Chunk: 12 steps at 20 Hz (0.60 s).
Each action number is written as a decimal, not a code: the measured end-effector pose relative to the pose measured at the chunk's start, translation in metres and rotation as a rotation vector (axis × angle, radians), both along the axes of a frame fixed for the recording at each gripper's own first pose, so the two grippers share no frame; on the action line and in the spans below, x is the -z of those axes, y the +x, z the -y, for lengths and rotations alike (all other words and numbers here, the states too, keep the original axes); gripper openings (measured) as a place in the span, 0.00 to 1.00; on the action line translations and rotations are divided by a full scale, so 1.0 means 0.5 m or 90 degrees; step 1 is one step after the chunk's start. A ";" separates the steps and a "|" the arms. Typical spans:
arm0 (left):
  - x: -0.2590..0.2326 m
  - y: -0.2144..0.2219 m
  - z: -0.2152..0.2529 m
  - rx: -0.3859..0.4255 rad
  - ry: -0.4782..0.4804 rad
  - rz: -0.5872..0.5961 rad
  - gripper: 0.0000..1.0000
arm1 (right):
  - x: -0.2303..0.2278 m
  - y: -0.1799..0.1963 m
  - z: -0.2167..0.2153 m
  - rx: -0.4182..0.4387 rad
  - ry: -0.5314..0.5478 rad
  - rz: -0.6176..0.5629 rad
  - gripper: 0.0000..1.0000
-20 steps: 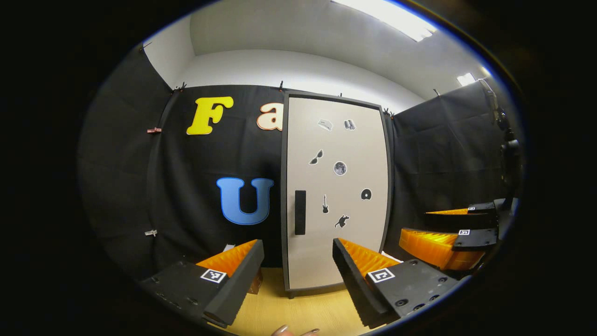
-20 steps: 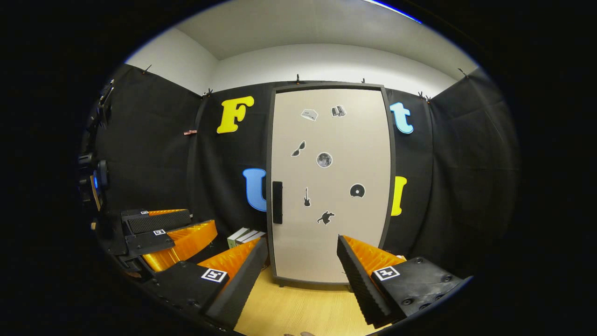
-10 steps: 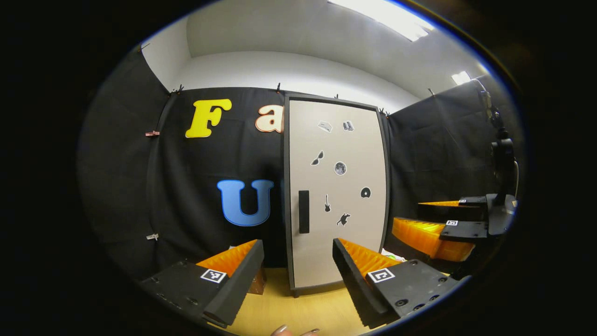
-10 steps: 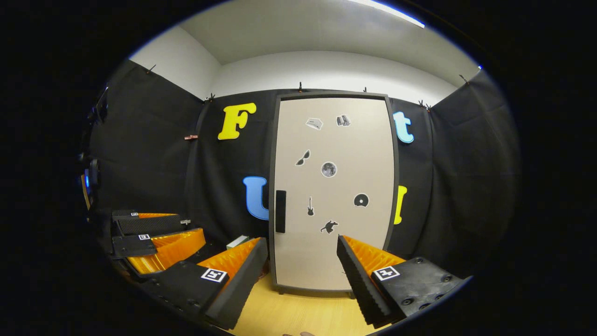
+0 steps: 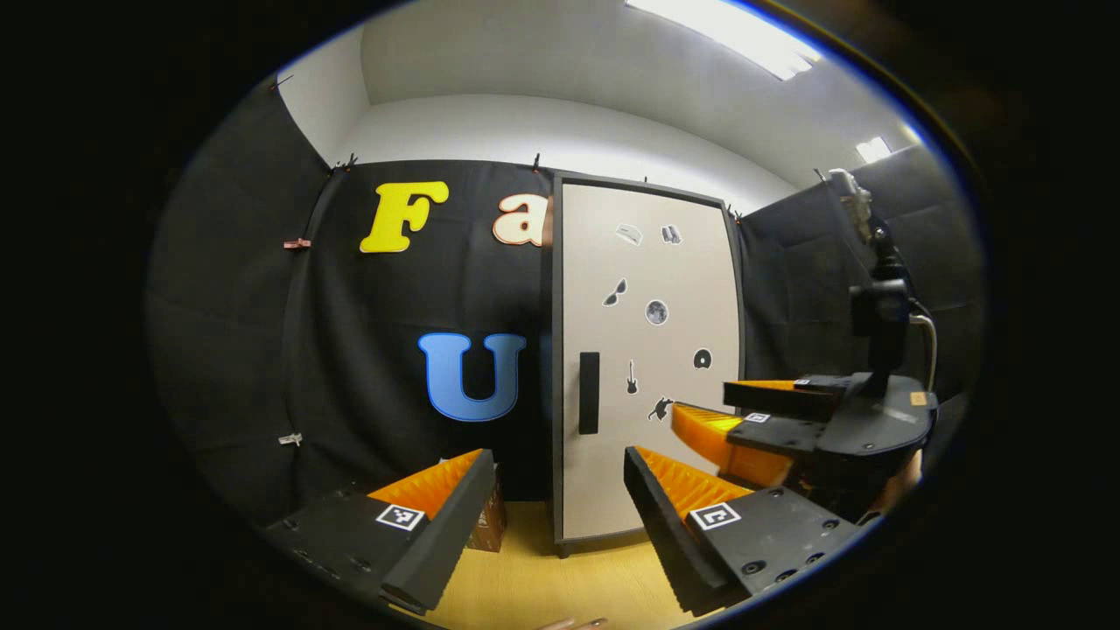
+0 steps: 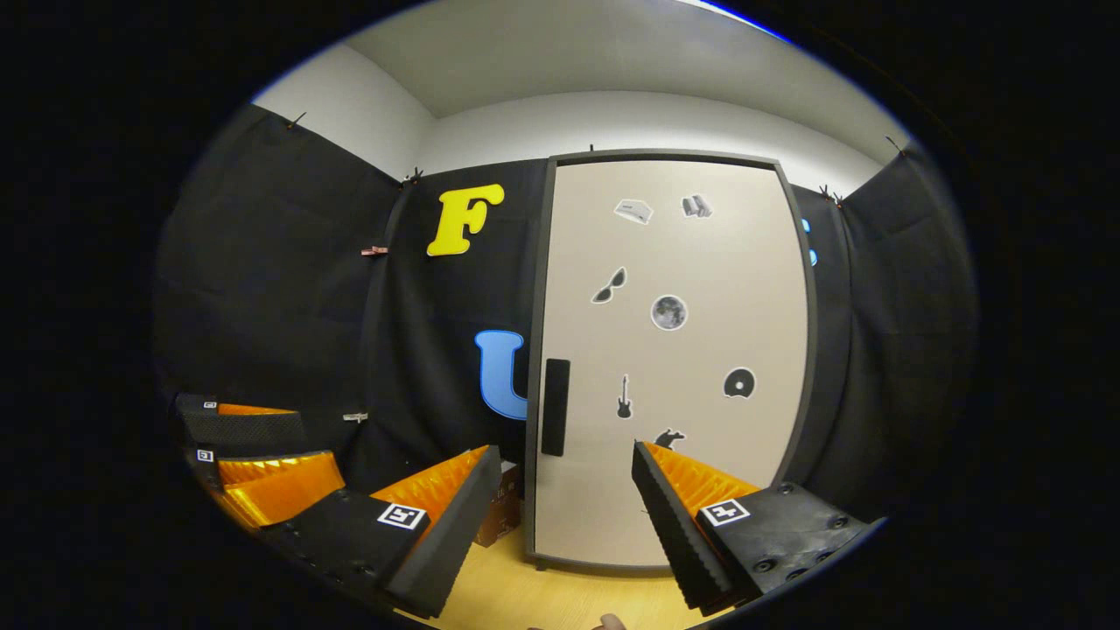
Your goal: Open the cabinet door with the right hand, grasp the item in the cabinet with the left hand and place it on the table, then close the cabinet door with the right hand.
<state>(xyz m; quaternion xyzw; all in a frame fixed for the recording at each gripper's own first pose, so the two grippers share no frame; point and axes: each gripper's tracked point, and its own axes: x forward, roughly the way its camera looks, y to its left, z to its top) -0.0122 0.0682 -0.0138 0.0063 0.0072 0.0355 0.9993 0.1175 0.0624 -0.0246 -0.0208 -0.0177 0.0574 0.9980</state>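
- In the left gripper view, the left gripper (image 5: 557, 516) sits at the bottom of the frame with its two fingers spread wide apart and nothing between them.
- Straight ahead of it, right of centre, stands the tall beige cabinet door with a dark grey frame (image 5: 647, 420); it is closed, so the item inside the cabinet is hidden.
- A slim black vertical handle (image 5: 589, 393) sits on the left edge of that door, at mid height, and small dark stickers (image 5: 656, 311) are scattered over the panel.
- The cabinet stands on a light wooden table top (image 5: 542, 582) that fills the bottom centre.
- At the right of the left gripper view, the right gripper (image 5: 713, 407) is seen from the side, its fingers parted and pointing toward the lower right part of the door, holding nothing.
- A small brown box (image 5: 487, 523) rests on the table just left of the cabinet's foot, partly behind the left finger.
- In the right gripper view, the right gripper (image 6: 564, 516) at the bottom is likewise wide open and empty, with the door (image 6: 674, 350) large in the centre and the handle (image 6: 555, 407) above the gap between its fingers.
- The left gripper (image 6: 289, 455) appears at the lower left of that view, fingers apart.
- Fingertips of a hand (image 6: 604, 623) peek in at the very bottom edge.
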 end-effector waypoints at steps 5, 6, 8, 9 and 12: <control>0.002 0.025 -0.054 -0.074 0.008 0.000 0.94 | 0.041 0.145 -0.038 -0.017 0.003 -0.013 0.98; 0.003 0.028 -0.061 -0.084 0.010 -0.001 0.94 | 0.046 0.170 -0.039 -0.011 0.007 -0.014 0.97; 0.002 0.026 -0.083 -0.113 0.009 0.000 0.94 | 0.046 0.213 -0.038 0.004 0.016 -0.010 0.97; 0.002 0.025 -0.088 -0.124 0.007 -0.001 0.94 | 0.050 0.233 -0.034 0.015 0.017 -0.009 0.97; -0.001 0.023 -0.105 -0.145 0.000 0.000 0.94 | 0.060 0.280 -0.029 0.040 0.016 -0.012 0.97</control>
